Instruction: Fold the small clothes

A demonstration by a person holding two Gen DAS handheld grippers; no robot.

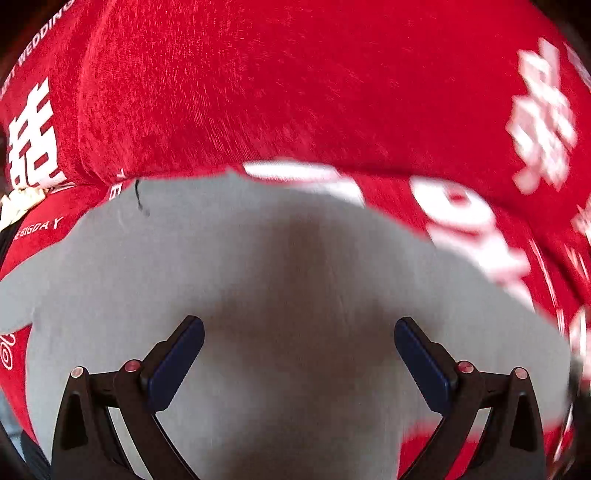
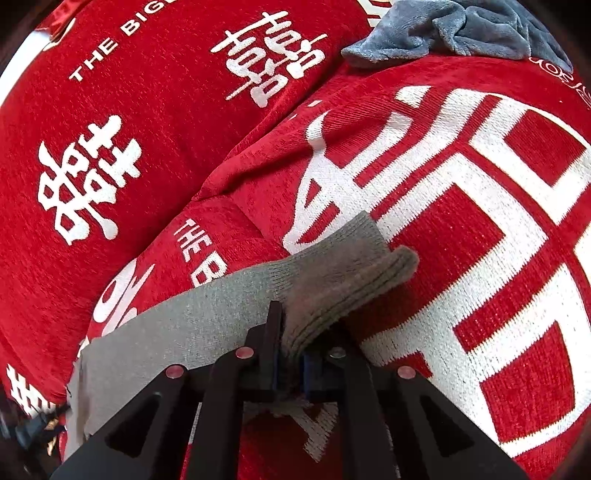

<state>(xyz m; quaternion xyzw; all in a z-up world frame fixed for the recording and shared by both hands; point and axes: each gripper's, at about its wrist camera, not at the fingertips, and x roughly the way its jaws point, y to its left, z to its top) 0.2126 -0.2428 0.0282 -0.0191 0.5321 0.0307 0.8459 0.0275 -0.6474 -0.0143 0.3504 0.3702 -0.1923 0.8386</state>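
The grey garment [image 2: 207, 314] lies on the red cover [image 2: 480, 229]. The right gripper [image 2: 290, 354] pinches its ribbed cuff; the left gripper [image 1: 299, 354] hangs wide above it. A thin pinch may slip, undoing the fold.

- sock [image 2: 332, 273]: showing plain grey rib knit
- cover [image 2: 166, 155]: showing red with white characters and lettering
- cloth [image 2: 461, 33]: showing blue-grey plush
- left gripper [image 1: 299, 332]: showing black frame, dark blue pads
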